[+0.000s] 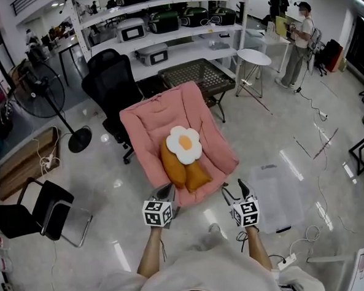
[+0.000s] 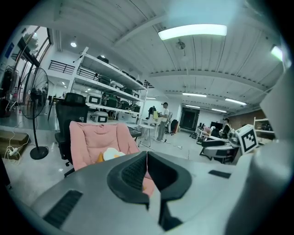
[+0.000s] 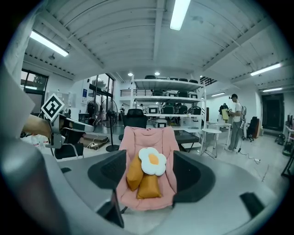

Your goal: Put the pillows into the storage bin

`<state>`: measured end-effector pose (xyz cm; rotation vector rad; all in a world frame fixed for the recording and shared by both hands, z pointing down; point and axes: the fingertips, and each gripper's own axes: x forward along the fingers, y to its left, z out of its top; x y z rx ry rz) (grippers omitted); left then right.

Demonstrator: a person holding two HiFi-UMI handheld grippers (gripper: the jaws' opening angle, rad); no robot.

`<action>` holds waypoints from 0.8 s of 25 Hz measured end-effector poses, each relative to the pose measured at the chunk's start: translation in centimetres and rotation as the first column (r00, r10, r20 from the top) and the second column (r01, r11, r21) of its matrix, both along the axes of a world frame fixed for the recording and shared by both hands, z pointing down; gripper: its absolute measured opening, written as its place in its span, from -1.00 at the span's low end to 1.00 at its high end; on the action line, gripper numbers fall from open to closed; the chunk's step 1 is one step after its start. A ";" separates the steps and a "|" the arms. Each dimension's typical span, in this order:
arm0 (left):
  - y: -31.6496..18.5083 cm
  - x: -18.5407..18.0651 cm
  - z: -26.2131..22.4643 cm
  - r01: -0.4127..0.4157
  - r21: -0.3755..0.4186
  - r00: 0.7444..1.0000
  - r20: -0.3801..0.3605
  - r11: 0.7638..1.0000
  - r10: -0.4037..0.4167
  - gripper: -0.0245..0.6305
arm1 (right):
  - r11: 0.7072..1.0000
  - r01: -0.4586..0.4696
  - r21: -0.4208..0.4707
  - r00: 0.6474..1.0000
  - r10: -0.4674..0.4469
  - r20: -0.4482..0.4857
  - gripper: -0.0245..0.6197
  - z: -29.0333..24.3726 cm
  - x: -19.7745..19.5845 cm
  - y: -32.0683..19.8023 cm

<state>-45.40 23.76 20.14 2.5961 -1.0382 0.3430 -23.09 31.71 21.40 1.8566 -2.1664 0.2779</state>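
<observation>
The left tool (image 1: 166, 190) has its jaws pressed together with nothing between them, as the left gripper view shows (image 2: 147, 166); the right tool (image 1: 234, 190) stands with its jaws partly apart and empty, the pillows framed in the gap but well beyond it (image 3: 149, 172). Both tools are held low in front of the person, just short of the near edge of a pink lounge chair (image 1: 159, 121). On its seat lie three pillows; a white flower-shaped pillow (image 1: 184, 144) with an orange centre rests on top of two orange pillows, one (image 1: 173, 167) to the left and one (image 1: 197, 175) lower and to the right, both touching it. The clear storage bin (image 1: 277, 194) sits on the pale floor (image 1: 98, 177) just right of the chair, beside the right tool; no pillow is in it.
</observation>
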 end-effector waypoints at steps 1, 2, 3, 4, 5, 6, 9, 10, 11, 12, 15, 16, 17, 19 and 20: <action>-0.7 0.4 0.2 -0.003 -0.004 1.000 0.004 1.000 0.003 -0.89 | 1.000 -0.001 -0.003 1.000 0.001 0.005 0.01 0.2 0.4 -0.6; -1.4 0.9 0.4 -0.005 -0.007 1.000 0.008 1.000 0.005 -0.89 | 1.000 -0.001 -0.006 1.000 0.001 0.009 0.01 0.5 0.8 -1.3; -2.3 1.4 0.5 -0.007 -0.009 1.000 0.012 1.000 0.007 -0.89 | 1.000 -0.001 -0.008 1.000 0.001 0.012 0.01 0.7 1.3 -2.2; -3.2 2.0 0.6 -0.007 -0.010 1.000 0.015 1.000 0.008 -0.89 | 1.000 -0.001 -0.011 1.000 0.001 0.015 0.01 0.9 1.9 -3.2; -4.3 2.7 0.7 -0.007 -0.010 1.000 0.019 1.000 0.008 -0.89 | 1.000 0.000 -0.013 1.000 0.001 0.020 0.01 1.2 2.5 -4.2; -5.4 3.3 0.8 -0.007 -0.010 1.000 0.023 1.000 0.007 -0.89 | 1.000 0.000 -0.013 1.000 0.000 0.026 0.01 1.4 3.2 -5.4; -9.0 5.5 1.1 0.003 -0.011 0.999 0.034 1.000 -0.003 -0.89 | 1.000 0.009 -0.009 0.999 -0.008 0.042 0.01 2.0 5.4 -9.2; -10.4 6.5 1.2 0.008 -0.011 0.999 0.035 1.000 -0.008 -0.89 | 1.000 0.014 -0.008 0.999 -0.013 0.044 0.01 2.1 6.2 -10.6; -11.7 7.5 1.2 0.011 -0.011 0.999 0.037 1.000 -0.011 -0.89 | 1.000 0.019 -0.008 0.999 -0.018 0.047 0.01 2.3 7.1 -12.0; -13.0 8.6 1.3 0.012 -0.011 0.999 0.040 1.000 -0.012 -0.89 | 1.000 0.023 -0.009 0.998 -0.023 0.050 0.01 2.5 8.0 -13.4; -16.5 12.0 1.0 0.015 -0.014 0.999 0.051 1.000 -0.014 -0.89 | 0.999 0.039 -0.011 0.997 -0.038 0.061 0.01 2.5 11.0 -17.6; -17.7 13.0 0.9 0.019 -0.016 0.998 0.054 1.000 -0.019 -0.89 | 0.999 0.046 -0.012 0.997 -0.045 0.061 0.01 2.3 12.0 -19.0; -18.9 14.0 0.7 0.025 -0.018 0.998 0.057 1.000 -0.024 -0.89 | 0.999 0.052 -0.012 0.997 -0.051 0.061 0.01 2.1 13.0 -20.4; -21.3 15.9 0.6 0.038 -0.024 0.998 0.060 0.999 -0.037 -0.89 | 0.998 0.063 -0.012 0.996 -0.062 0.062 0.01 1.8 14.9 -23.2; -22.4 16.8 0.6 0.044 -0.026 0.997 0.061 0.999 -0.043 -0.89 | 0.998 0.068 -0.011 0.996 -0.067 0.063 0.01 1.8 15.9 -24.4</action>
